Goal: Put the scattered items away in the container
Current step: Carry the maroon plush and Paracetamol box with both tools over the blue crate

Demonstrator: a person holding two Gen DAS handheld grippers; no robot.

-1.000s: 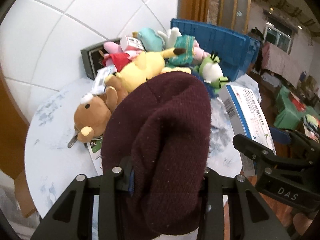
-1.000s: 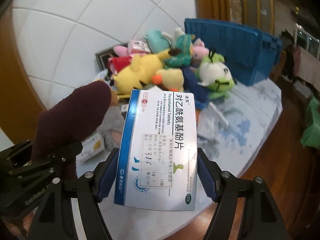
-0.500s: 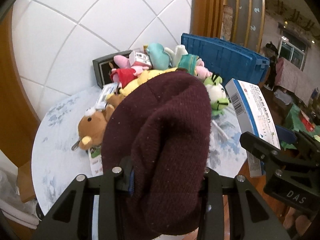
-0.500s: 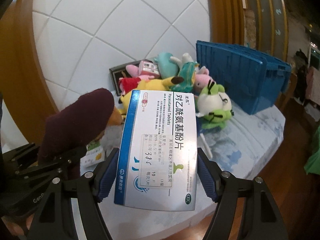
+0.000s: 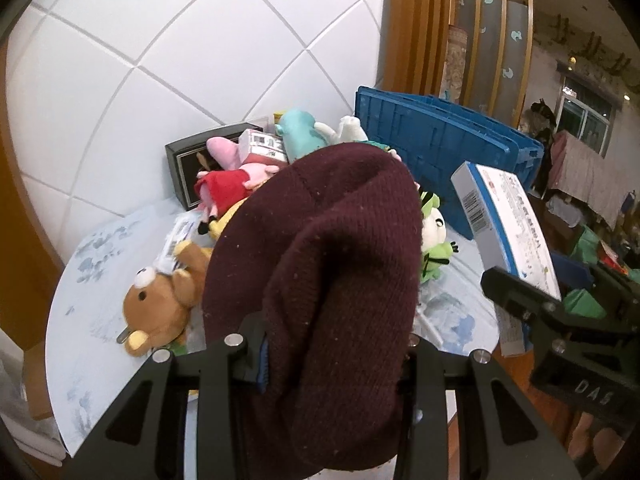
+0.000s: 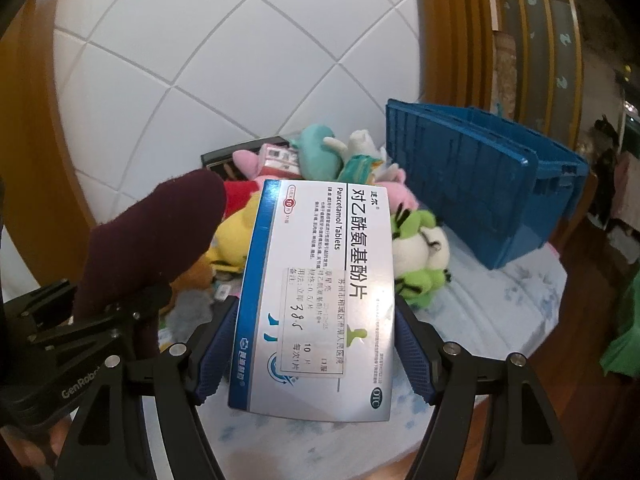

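Note:
My left gripper (image 5: 332,364) is shut on a dark maroon knit hat (image 5: 320,272), which stands up between its jaws and hides much of the pile behind. My right gripper (image 6: 314,344) is shut on a white and blue paracetamol box (image 6: 320,292), held flat between the blue pads. In the right wrist view the hat (image 6: 152,236) shows at the left; the box (image 5: 508,224) appears at the right of the left wrist view. Both are held above the table's near edge. The blue crate (image 6: 480,176) stands at the back right of the table.
A pile of plush toys lies on the round pale table (image 5: 92,320): a brown bear (image 5: 156,308), a green frog (image 6: 420,256), a pink pig in red (image 5: 232,184), a teal toy (image 6: 316,152). A black box (image 5: 188,160) leans by the white tiled wall.
Both grippers have pulled back and risen with the hat and the box still held. The toy pile and the crate look smaller and farther away.

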